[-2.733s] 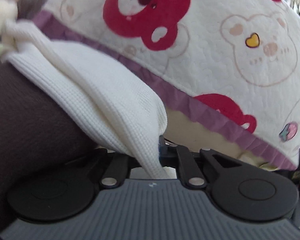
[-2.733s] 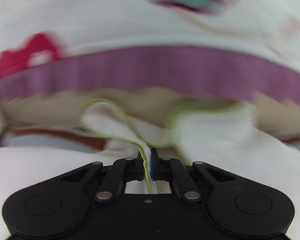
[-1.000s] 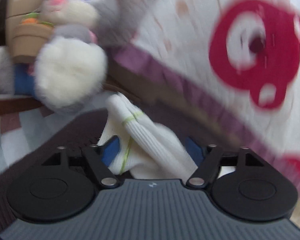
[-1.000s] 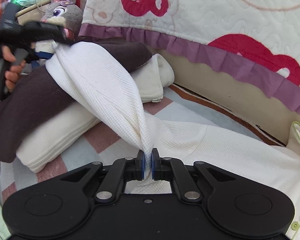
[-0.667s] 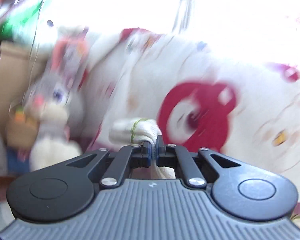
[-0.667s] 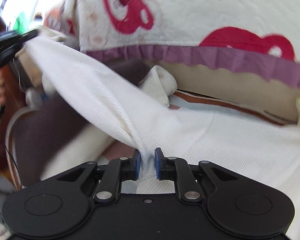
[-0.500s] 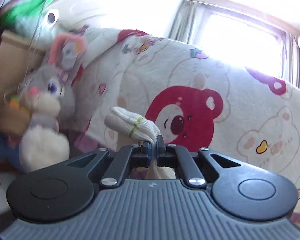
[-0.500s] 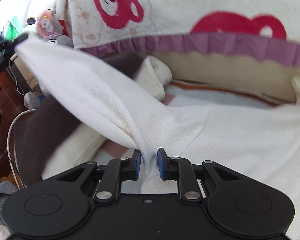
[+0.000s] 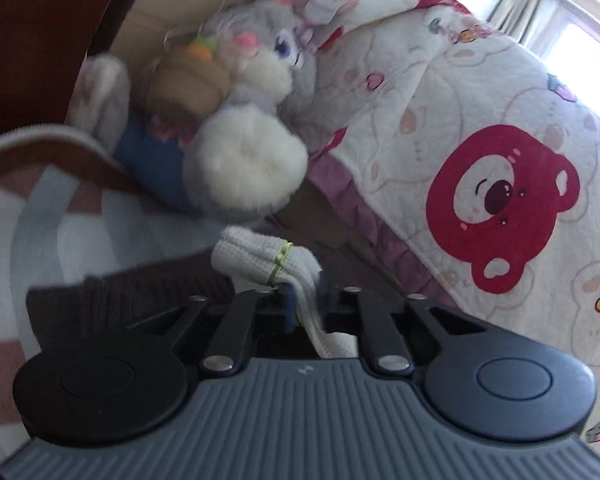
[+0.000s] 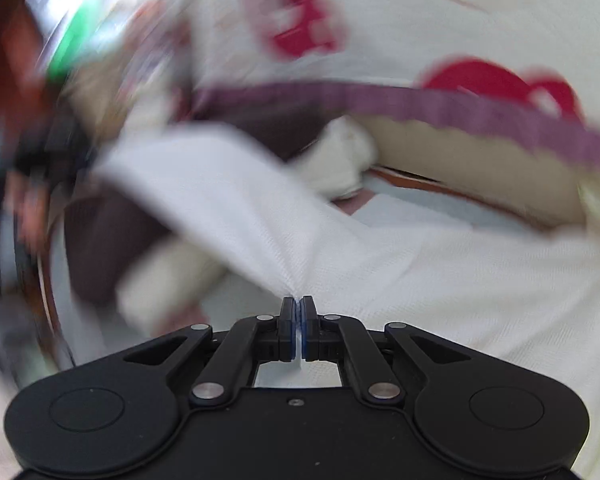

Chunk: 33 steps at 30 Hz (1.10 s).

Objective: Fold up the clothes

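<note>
While the left tool [image 9: 306,307] is opening with the white garment's cuff [image 9: 268,258] between its blue pads, cloth draped against the left pad, the right tool [image 10: 299,322] is clenched on a pinch of the same white garment [image 10: 400,264]. Garment lies spread on the bed, sleeve running far-left over a dark brown cloth [image 9: 140,288]. Plush rabbit [image 9: 236,112] and bear-print quilt [image 9: 480,168] lie beyond. Right view is blurred.

Cream waffle-knit garment [image 10: 400,264] with a thin lime-green stripe at its cuff [image 9: 278,262], cream quilt [image 9: 480,128] printed with red bears and edged in a purple frill, grey and white plush rabbit [image 9: 252,80] with pink ears, dark brown cloth [image 9: 132,296], bedsheet [image 9: 40,232] checked in pale blue, white and dusty pink
</note>
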### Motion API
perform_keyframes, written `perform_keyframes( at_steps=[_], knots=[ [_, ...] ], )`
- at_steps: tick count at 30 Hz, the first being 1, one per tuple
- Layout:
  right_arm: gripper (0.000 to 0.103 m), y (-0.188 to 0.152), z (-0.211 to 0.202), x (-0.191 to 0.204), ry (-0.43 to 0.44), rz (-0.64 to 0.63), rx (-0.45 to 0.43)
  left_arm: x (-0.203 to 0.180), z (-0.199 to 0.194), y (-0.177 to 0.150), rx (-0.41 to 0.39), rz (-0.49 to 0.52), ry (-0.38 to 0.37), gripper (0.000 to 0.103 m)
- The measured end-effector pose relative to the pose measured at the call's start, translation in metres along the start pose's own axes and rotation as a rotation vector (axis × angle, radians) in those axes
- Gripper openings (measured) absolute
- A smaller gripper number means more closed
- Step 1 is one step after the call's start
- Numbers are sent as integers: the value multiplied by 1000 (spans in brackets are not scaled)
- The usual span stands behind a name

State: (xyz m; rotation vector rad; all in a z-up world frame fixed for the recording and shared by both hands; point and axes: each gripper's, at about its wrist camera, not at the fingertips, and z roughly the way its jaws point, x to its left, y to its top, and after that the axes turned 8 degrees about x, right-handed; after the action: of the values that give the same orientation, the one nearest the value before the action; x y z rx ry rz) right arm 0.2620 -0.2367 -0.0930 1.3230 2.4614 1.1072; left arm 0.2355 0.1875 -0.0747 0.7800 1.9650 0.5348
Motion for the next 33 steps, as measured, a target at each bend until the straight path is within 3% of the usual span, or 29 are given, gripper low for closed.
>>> perform_keyframes(
  at_steps=[1,2,5,8,10,11,12,15,17,19,21,23,27,29,33],
  knots=[
    [4,-3,-1,5,-17,-30,9,3,1,0,4,-22,-6,38],
    [4,-5,-1,9,-33,-60,19,5,2,1,6,-44,-13,53],
    [5,-14,-10,8,-73,-2,-29,10,12,1,60,-85,-59,58],
    [8,-21,-4,-1,-105,49,16,10,27,-1,129,-115,-110,62],
    [10,-26,-2,-7,-119,84,45,1,30,-2,130,-60,-112,45],
    [10,-29,-5,-10,-111,117,41,-7,29,-2,122,-8,-106,6],
    [10,-32,-9,-14,-103,150,37,-17,26,0,94,59,-107,4],
    [15,-39,-16,-23,-117,204,47,-38,-7,12,-124,126,-225,4],
    [15,-42,-17,-26,-183,183,80,-50,-14,21,-211,161,-162,6],
    [17,-45,-19,-31,-230,187,107,-58,4,26,-196,223,-20,6],
    [25,-48,-22,-39,-267,200,122,-53,29,31,-118,193,-30,6],
    [33,-50,-26,-48,-304,212,134,-63,48,39,-80,287,-7,4],
    [33,-55,-38,-73,-400,250,112,-91,56,63,-99,509,-12,4],
    [19,-57,-48,-81,-458,253,71,-108,66,68,-128,659,99,4],
    [19,-55,-63,-94,-465,288,60,-117,96,59,-146,836,261,9]
  ],
)
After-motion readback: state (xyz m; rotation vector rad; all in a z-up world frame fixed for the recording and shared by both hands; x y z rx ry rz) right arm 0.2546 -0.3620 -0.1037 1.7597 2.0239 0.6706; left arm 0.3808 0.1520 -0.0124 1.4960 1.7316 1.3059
